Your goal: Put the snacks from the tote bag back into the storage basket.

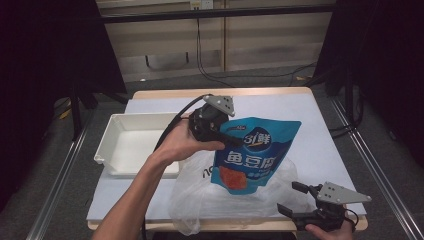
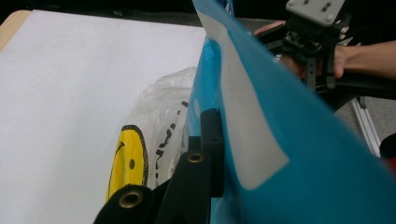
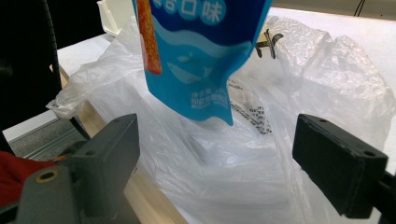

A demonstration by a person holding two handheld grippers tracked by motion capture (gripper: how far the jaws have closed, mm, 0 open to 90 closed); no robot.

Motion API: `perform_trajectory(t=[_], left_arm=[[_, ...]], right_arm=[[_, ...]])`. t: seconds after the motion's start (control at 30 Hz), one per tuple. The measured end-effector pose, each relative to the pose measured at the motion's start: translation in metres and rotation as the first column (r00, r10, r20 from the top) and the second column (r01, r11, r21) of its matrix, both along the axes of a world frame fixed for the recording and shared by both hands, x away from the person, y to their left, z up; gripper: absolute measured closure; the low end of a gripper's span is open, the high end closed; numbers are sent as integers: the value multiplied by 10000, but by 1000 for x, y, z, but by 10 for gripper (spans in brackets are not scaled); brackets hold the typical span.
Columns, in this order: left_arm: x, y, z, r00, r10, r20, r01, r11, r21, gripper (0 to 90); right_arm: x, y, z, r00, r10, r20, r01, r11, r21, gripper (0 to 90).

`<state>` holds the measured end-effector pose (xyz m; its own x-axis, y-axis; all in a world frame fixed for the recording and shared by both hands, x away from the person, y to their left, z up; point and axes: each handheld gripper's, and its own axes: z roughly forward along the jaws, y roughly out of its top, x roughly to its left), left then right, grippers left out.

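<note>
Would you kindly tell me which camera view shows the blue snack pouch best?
The high view: the whole blue snack pouch shows, printed front included. The left gripper view gives only its back edge-on beside the fingers; the right gripper view shows its lower end above the plastic bag.

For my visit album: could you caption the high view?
Left gripper holds a blue snack pouch above a clear plastic bag; right gripper waits, jaws open.

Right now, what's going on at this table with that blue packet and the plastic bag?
A person works with a handheld gripper in each hand. The left gripper is clamped on the edge of a blue snack pouch and holds it up above a crumpled clear plastic bag on the table. The right gripper waits beside the bag with its jaws open, holding nothing. A white tray sits off to the left.
</note>
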<state>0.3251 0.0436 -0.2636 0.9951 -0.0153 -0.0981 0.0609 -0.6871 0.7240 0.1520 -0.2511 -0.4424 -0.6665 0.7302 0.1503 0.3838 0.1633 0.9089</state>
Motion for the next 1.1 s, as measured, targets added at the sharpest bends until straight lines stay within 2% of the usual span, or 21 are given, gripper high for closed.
perform_trajectory(t=[0.13, 0.2, 0.27, 0.43, 0.63, 1.0, 1.1], left_arm=[[-1, 7, 9, 9998, -7, 174, 9, 9999, -137, 900], [0, 13, 12, 10000, 61, 68, -58, 9990, -433, 900], [0, 17, 15, 9998, 2, 219, 6, 9992, -407, 900], [4, 27, 19, 9998, 99, 146, -92, 9989, -470, 900], [5, 45, 32, 9985, 463, 288, -437, 9956, -832, 900], [8, 62, 45, 9936, 934, 632, -881, 9927, -822, 900], [11, 65, 49, 9914, 1178, 563, -1123, 9894, -918, 900]], right_arm=[[0, -1, 0, 10000, 18, 35, -18, 10000, 33, 146], [0, -1, 0, 10000, 9, 44, -9, 10000, 16, 147], [0, 0, 0, 10000, 52, 16, -52, 10000, 63, 146], [0, 0, 0, 10000, 14, 4, -14, 10000, -4, 146], [1, -1, 0, 10000, -19, 4, 19, 10000, 14, 146], [1, -1, 0, 10000, -29, -33, 29, 10000, 20, 146], [1, -1, 0, 10000, -51, 11, 51, 10000, -3, 146]])
